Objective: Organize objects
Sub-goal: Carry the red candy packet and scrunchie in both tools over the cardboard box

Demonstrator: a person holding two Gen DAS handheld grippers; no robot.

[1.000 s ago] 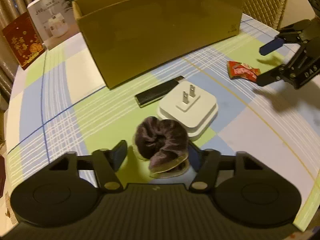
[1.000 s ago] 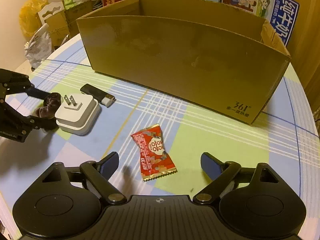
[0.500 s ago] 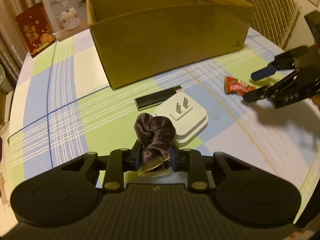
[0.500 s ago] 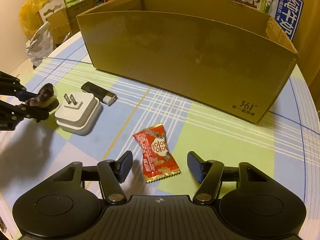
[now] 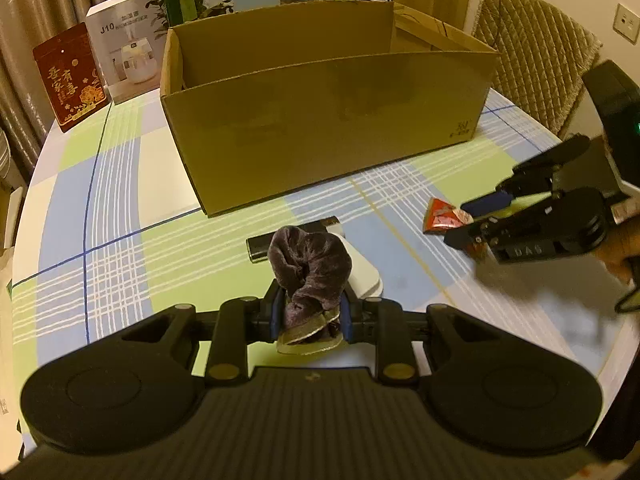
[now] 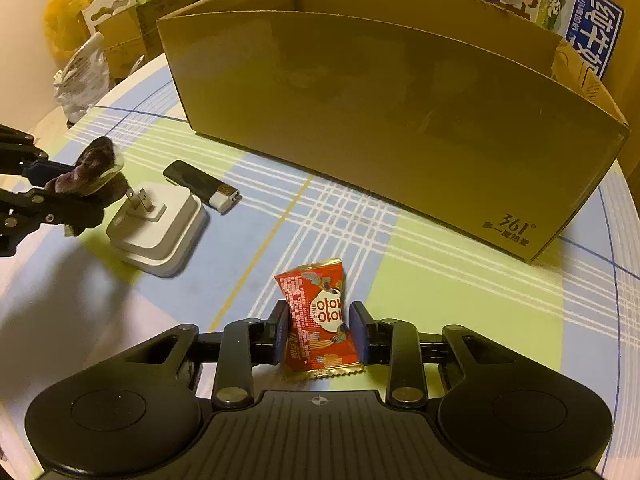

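Note:
A dark purple velvet scrunchie is pinched in my left gripper, which is shut on it and holds it just above the checked tablecloth. From the right wrist view the same scrunchie hangs over the white plug adapter. My right gripper has its jaws closing on a red snack packet, and the pads press both of its sides. The big open cardboard box stands behind everything.
A black stick with a white end lies beside the adapter. A red gift box and a white carton stand at the table's far left. A quilted chair is at the far right. Bags sit off the table.
My left gripper shut on the scrunchie and lifted it off the table. My right gripper's fingers came together from wide apart onto the snack packet.

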